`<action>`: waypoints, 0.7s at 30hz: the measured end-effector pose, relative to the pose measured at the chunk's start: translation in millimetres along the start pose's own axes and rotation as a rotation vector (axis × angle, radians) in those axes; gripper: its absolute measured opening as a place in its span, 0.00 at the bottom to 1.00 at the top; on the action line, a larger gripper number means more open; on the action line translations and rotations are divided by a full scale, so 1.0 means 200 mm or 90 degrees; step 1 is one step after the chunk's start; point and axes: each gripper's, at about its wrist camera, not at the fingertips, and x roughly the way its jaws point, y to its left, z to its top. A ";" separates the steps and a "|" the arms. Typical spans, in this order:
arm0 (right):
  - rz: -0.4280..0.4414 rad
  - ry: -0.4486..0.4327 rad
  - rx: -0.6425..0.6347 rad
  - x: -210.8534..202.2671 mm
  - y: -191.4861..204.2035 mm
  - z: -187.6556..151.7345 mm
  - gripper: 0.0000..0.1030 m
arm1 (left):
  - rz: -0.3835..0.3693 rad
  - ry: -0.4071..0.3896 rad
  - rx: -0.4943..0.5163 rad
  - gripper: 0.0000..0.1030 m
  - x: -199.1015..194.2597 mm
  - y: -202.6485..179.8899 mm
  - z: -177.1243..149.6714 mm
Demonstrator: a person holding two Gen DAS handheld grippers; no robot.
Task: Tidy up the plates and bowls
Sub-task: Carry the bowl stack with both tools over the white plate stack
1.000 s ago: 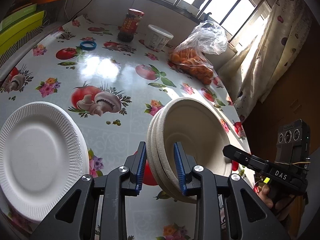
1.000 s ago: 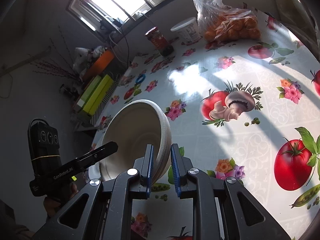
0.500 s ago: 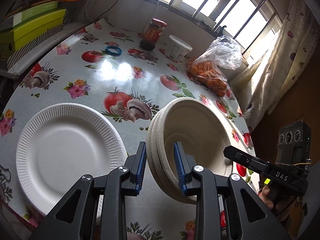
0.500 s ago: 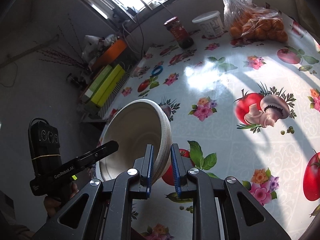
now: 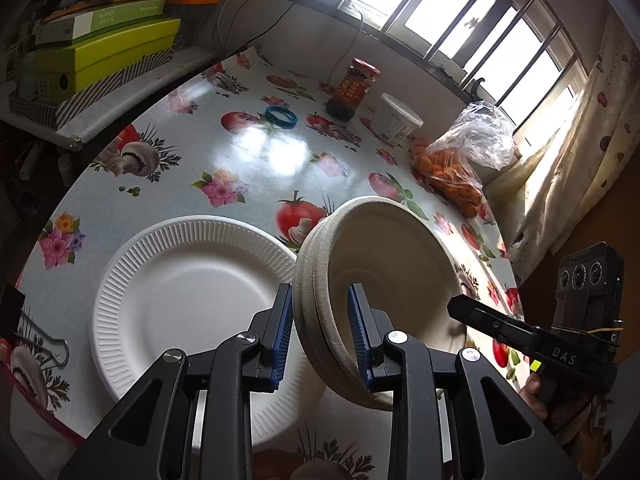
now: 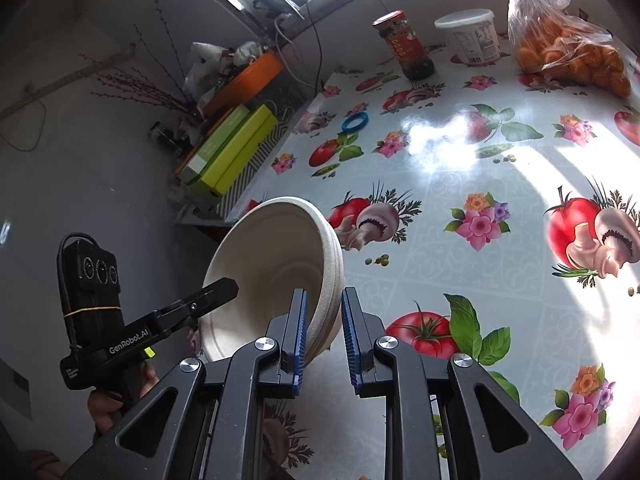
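Observation:
A nested stack of beige paper bowls [image 5: 392, 264] hangs tilted above the flowered table, gripped from both sides. My left gripper [image 5: 320, 292] is shut on its left rim, blue pads inside and outside the wall. In the right wrist view the same bowls [image 6: 272, 264] sit with their right rim pinched in my right gripper [image 6: 324, 294]. A white ribbed paper plate [image 5: 188, 300] lies flat on the table, below and left of the bowls, its right edge hidden under the stack.
At the back stand a dark jar with a red label [image 5: 352, 88], a white tub [image 5: 396, 120], a bag of oranges [image 5: 452, 176] and a blue ring [image 5: 281, 116]. Yellow-green boxes [image 5: 100, 56] fill a shelf left of the table. A binder clip [image 5: 52, 352] hangs at the near-left edge.
Both grippers have carried the bowl stack to the left across the table. The white plate has come from the frame's left edge to just under the stack. Both grips are unchanged.

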 end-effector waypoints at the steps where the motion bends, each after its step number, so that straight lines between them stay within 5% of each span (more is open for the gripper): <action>1: 0.002 0.003 -0.001 0.01 0.01 0.00 0.18 | 0.003 -0.001 -0.003 0.28 0.00 0.01 0.00; 21: 0.034 0.050 -0.032 0.27 0.19 0.04 0.18 | 0.049 -0.018 -0.047 0.28 -0.11 0.28 0.01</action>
